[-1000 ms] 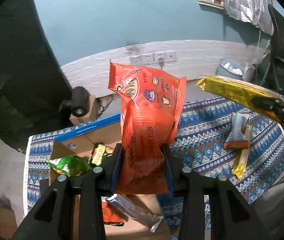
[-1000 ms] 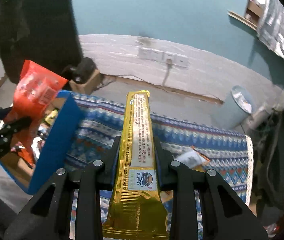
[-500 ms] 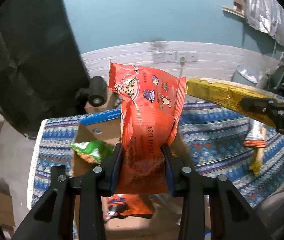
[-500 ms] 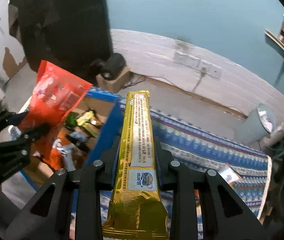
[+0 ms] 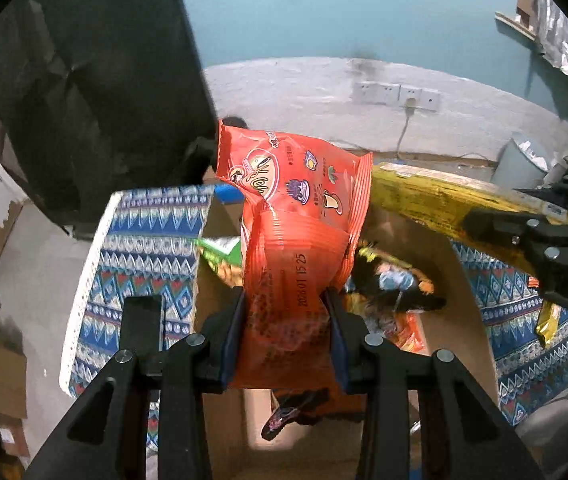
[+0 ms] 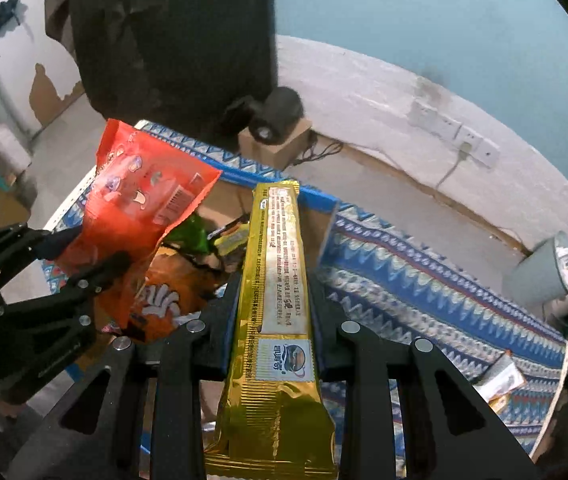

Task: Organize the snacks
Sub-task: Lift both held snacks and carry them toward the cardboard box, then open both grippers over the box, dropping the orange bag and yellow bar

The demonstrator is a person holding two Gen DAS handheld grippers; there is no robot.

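Orange bag (image 5: 296, 248) pinched in left tool (image 5: 284, 308), gold packet (image 6: 276, 280) pinched in right tool (image 6: 274, 304), both crowding over cardboard box (image 5: 436, 240); may collide and spill outside

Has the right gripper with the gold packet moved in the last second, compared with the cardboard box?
Yes. The right gripper, shut on the gold packet, has moved left: the cardboard box, earlier off to the left, now lies directly under the packet.

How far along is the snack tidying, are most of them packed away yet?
Several snacks already lie in the cardboard box. In hand: the left gripper clamps an orange bag and the right gripper a gold packet, both over the box. At least one packet remains on the patterned cloth.
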